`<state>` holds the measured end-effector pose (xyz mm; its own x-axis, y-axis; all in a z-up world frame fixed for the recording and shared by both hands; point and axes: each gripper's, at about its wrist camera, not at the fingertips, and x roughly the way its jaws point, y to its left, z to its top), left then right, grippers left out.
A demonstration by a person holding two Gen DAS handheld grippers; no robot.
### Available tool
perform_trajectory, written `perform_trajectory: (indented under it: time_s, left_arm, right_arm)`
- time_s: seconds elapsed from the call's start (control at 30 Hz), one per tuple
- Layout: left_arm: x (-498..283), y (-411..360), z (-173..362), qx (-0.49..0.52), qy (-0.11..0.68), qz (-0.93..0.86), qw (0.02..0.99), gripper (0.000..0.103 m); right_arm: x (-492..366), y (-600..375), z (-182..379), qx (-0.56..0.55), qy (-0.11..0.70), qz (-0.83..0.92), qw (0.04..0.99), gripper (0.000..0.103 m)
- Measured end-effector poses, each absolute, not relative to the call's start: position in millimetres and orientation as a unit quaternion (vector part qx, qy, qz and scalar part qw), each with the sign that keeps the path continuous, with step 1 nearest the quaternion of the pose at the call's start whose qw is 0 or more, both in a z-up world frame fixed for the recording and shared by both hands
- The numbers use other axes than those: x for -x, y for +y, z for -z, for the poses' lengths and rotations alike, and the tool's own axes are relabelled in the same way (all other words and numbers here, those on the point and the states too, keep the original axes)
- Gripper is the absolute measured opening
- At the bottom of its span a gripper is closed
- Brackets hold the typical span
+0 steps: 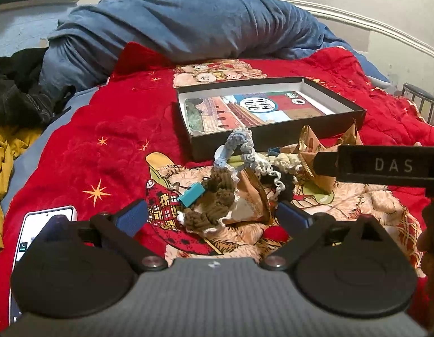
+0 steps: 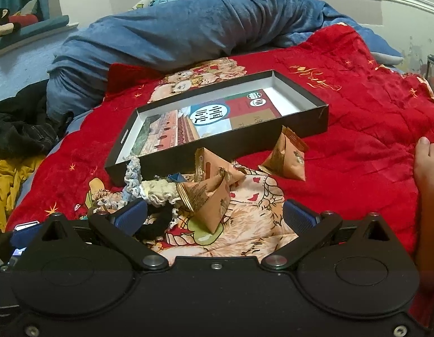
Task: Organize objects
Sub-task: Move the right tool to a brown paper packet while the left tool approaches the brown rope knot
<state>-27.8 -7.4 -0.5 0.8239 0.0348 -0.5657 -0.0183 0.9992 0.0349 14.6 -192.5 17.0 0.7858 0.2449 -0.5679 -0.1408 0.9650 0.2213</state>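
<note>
Through the left wrist camera, our left gripper (image 1: 211,214) hangs wide open and empty over the brown crocheted scrunchie (image 1: 214,205), just in front of the shallow black cardboard box (image 1: 273,137); closing on it looks next.

Through the right wrist camera, our right gripper (image 2: 214,216) gapes empty around a tan pyramid snack packet (image 2: 210,196), before that box, on the red printed quilt (image 2: 357,146).
</note>
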Motion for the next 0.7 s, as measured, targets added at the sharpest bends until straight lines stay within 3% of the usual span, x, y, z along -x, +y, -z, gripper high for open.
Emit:
perform_trajectory:
  time_s: [0.33, 0.7]
  left_arm:
    - [25.2, -2.1, -0.3, 0.004, 0.296, -0.004, 0.955, 0.090]
    - [20.8, 7.4, -0.7, 0.032, 0.296, -0.009, 0.955, 0.048]
  right_arm:
    - [-14.7, -188.6, -9.4, -0.087, 0.309, -0.105, 0.941, 0.103]
    - [-15.3, -186.2, -4.7, -0.102, 0.293, -0.099, 0.946, 0.103]
